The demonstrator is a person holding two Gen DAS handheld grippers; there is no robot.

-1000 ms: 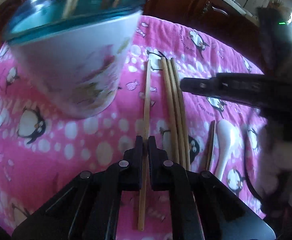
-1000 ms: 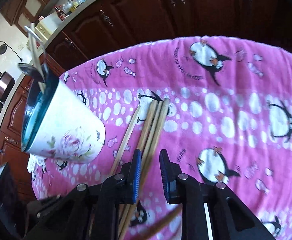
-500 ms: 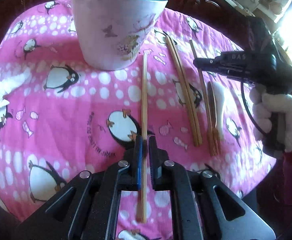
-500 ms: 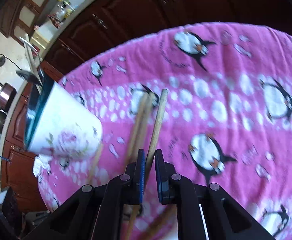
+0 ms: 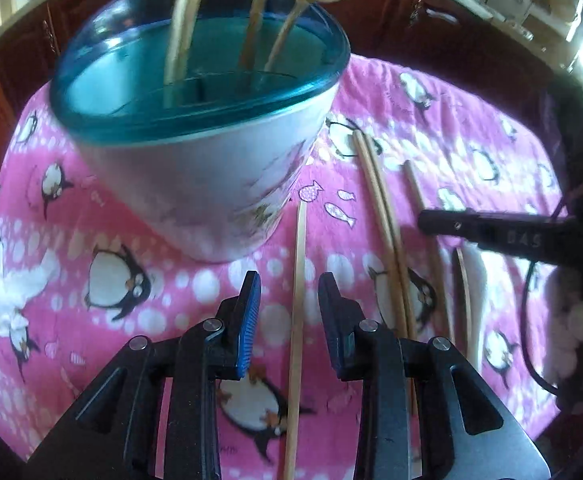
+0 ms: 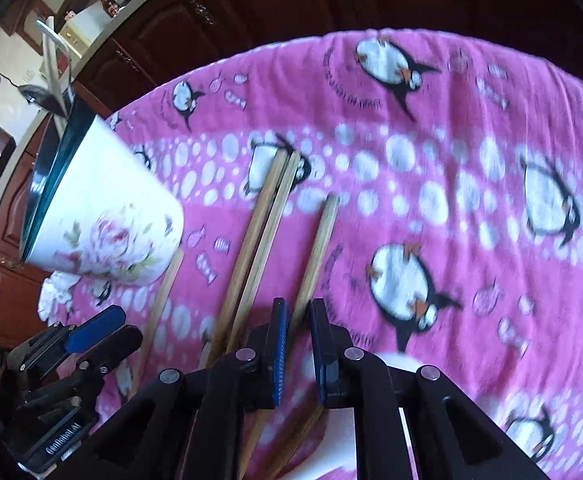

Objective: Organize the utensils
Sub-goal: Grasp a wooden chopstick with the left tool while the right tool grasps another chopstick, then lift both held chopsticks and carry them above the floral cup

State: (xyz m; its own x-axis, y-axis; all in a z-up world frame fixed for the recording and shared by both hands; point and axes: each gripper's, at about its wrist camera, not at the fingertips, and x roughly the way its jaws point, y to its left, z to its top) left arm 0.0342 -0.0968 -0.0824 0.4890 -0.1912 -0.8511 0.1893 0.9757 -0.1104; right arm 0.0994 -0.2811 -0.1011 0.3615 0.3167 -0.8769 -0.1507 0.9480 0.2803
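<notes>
The white flower-printed holder with the teal rim (image 5: 195, 168) stands on the worktop's pink penguin-print cloth (image 5: 91, 336), and it is the marker for everything here. A few wooden handles and a metal spoon already stand inside it.

Left tongs (image 5: 289, 312) first: the jaws have just been opening and now stand well apart. A single pale wooden chopstick (image 5: 298, 320) lies flat on the cloth between them, touching neither blue pad, its far tip just beside the holder's base on the right side.

Further right of the holder, a pair of darker wooden chopsticks (image 5: 383, 224) lies side by side, touching along their length. Beyond those lies one more brown chopstick (image 6: 319, 248), farther from the holder again.

Right tongs (image 6: 297, 334) now: the jaws are drawn narrow, and that brown chopstick runs straight through the slot between them. Whether the pads actually pinch it cannot be told; a sliver of gap shows on the right side.

A white ceramic spoon (image 5: 477, 280) lies farthest from the holder, under the right tongs.
</notes>
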